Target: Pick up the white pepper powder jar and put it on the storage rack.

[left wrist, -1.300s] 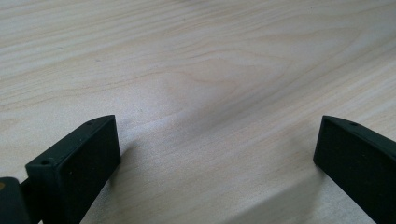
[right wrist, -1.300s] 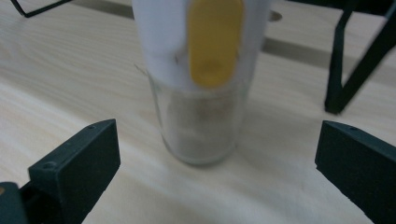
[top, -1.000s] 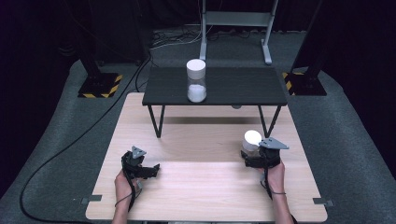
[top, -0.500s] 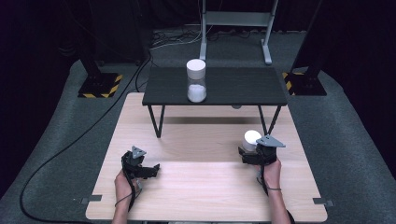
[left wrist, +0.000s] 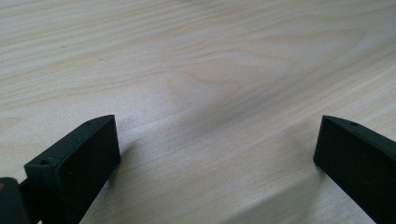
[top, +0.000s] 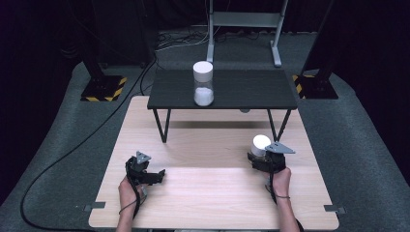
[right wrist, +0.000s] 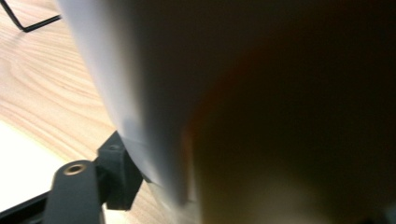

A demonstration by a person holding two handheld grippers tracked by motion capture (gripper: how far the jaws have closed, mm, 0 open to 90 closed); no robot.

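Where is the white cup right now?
In the high view the white cup stands at the right of the wooden table, in front of the black shelf, between the right hand-held gripper jaws.

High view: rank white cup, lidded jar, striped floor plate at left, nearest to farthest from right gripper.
1. white cup: in the right gripper, near table's right side.
2. lidded jar: on the black raised shelf, farther back, leftward.
3. striped floor plate: on the floor, far left.
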